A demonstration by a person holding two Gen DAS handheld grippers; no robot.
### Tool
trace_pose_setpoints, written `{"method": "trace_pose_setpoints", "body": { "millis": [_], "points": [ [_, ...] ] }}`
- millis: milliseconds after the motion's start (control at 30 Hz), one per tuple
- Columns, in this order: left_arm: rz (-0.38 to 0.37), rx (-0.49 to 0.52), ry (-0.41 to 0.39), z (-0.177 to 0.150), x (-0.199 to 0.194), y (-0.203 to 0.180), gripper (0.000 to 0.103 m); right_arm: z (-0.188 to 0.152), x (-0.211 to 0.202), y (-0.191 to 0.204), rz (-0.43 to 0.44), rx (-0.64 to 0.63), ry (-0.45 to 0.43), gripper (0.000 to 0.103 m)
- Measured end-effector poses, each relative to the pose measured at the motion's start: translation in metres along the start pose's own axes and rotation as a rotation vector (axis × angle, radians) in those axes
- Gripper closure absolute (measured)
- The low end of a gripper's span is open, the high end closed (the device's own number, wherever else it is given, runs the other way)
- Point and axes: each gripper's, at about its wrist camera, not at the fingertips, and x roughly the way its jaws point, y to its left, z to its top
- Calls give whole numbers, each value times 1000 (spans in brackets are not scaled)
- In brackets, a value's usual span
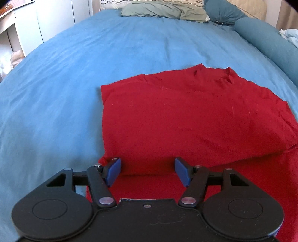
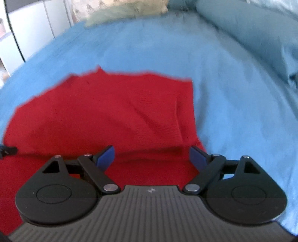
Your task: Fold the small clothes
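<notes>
A red garment (image 1: 186, 119) lies partly folded on the blue bedsheet (image 1: 74, 74), its upper layer doubled over the part nearest me. My left gripper (image 1: 148, 172) is open, just above the garment's near left part, with blue pads (image 1: 113, 172) on each side and nothing between them. In the right wrist view the same red garment (image 2: 104, 115) lies on the sheet (image 2: 242, 111). My right gripper (image 2: 151, 158) is open over its near right edge and holds nothing. The right view is blurred.
A grey-green pillow (image 1: 163, 10) and patterned pillows lie at the head of the bed. A teal bolster (image 1: 270, 41) runs along the right side. White furniture (image 1: 22, 28) stands to the left of the bed.
</notes>
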Motion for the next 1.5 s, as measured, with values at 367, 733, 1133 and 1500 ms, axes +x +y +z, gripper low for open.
{"method": "trace_pose_setpoints", "body": {
  "millis": [367,733,1133,1500],
  "points": [
    [35,-8,13,0,2,-4,32,32,94,2,10,-36,30,0],
    [85,-39,-62,0,-33,-10,32,36,24,6,29,-61,-94,0],
    [78,25,-262,-56,-166,10,10,-17,-163,-9,42,-36,-219,0],
    [61,-9,-316,-180,-226,19,11,-156,-247,-30,20,-36,-188,0]
  ]
}}
